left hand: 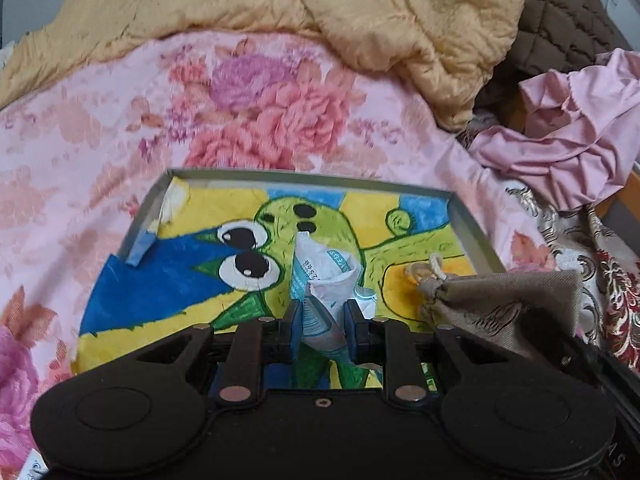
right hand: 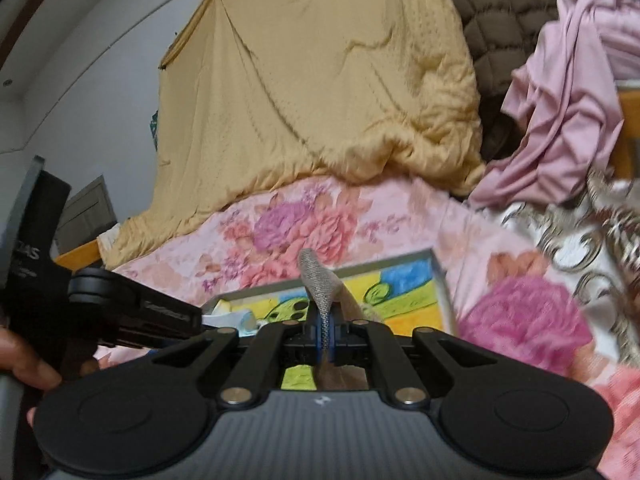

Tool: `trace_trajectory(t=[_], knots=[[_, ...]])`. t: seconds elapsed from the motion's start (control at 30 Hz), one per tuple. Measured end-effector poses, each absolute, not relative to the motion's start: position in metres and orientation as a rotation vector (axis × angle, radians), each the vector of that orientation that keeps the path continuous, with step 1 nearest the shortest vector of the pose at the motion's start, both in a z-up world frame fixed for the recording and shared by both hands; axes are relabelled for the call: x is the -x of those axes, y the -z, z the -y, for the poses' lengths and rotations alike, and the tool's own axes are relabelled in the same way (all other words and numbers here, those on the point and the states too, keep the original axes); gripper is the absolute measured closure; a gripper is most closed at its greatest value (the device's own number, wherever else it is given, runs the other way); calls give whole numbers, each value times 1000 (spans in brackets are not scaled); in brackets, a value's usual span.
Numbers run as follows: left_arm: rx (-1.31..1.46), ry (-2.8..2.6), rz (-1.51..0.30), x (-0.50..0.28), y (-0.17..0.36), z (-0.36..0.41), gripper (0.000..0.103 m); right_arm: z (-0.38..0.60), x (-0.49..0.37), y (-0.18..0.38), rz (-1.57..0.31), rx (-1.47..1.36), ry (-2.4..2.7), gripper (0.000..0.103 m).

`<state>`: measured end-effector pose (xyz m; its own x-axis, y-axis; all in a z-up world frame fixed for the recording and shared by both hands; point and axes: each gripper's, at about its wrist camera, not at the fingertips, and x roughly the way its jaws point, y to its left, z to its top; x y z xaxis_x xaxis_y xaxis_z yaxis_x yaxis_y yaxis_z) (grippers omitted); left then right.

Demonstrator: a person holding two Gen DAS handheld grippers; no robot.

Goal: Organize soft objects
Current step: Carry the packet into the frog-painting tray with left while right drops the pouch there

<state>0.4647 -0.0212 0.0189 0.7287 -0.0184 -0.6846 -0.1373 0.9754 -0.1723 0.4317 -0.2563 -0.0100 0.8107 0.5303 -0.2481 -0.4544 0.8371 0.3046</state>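
Two tools loaded: left tool [left hand: 322,316] clamps a crumpled white packet [left hand: 324,276], right tool [right hand: 328,330] pinches, apparently, the drawstring pouch [left hand: 500,300]; tray [left hand: 472,216] lies directly below-ahead of both.

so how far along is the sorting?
Nothing lies loose in the tray yet. In hand: left gripper holds a white packet, right gripper a beige drawstring pouch, both over it. Left: release them, then the pink garment.

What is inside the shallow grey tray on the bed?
The tray is lined with a bright cartoon drawing. A beige drawstring pouch and a crumpled white packet hang over it, hiding part of the drawing.
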Motion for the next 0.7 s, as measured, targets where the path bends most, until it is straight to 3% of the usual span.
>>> trace_trajectory(t=[0.7], knots=[[213, -68, -854, -469, 0, 5, 80, 208, -457, 34, -576, -158, -576, 96]])
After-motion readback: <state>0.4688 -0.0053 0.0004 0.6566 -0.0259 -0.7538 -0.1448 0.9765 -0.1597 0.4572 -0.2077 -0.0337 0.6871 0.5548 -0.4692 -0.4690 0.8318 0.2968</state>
